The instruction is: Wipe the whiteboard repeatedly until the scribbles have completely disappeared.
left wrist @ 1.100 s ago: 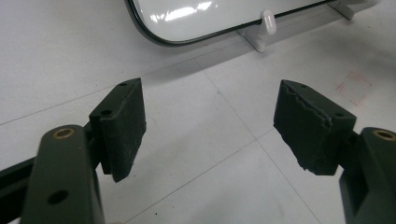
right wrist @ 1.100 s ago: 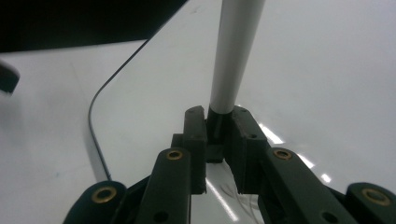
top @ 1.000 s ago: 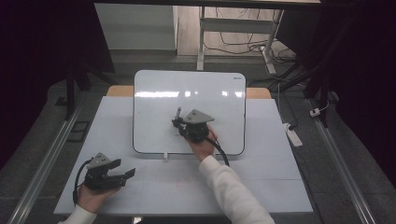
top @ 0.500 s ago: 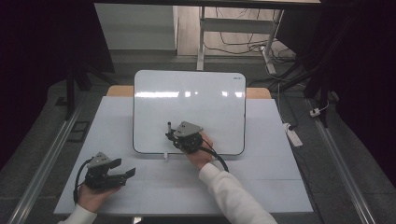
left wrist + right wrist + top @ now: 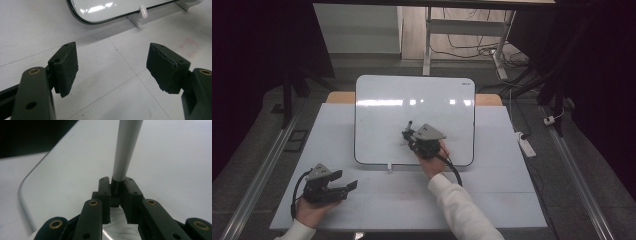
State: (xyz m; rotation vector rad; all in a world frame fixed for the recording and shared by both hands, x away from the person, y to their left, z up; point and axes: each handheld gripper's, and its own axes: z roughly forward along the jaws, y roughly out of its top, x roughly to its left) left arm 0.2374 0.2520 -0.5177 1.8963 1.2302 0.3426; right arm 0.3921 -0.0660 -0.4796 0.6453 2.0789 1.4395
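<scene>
White surface (image 5: 512,200) under dim room light, whiteboard (image 5: 412,107) lying at its far middle.
Right gripper (image 5: 408,136) sits over the whiteboard's lower half, jaws clamped on a grey marker (image 5: 125,150) that points onto the board; left gripper (image 5: 348,186) rests near the surface's front left corner, jaws spread wide, nothing between them.

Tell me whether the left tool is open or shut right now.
Open. The left tool has its two black pads standing wide apart, with bare table between them and nothing held.
</scene>
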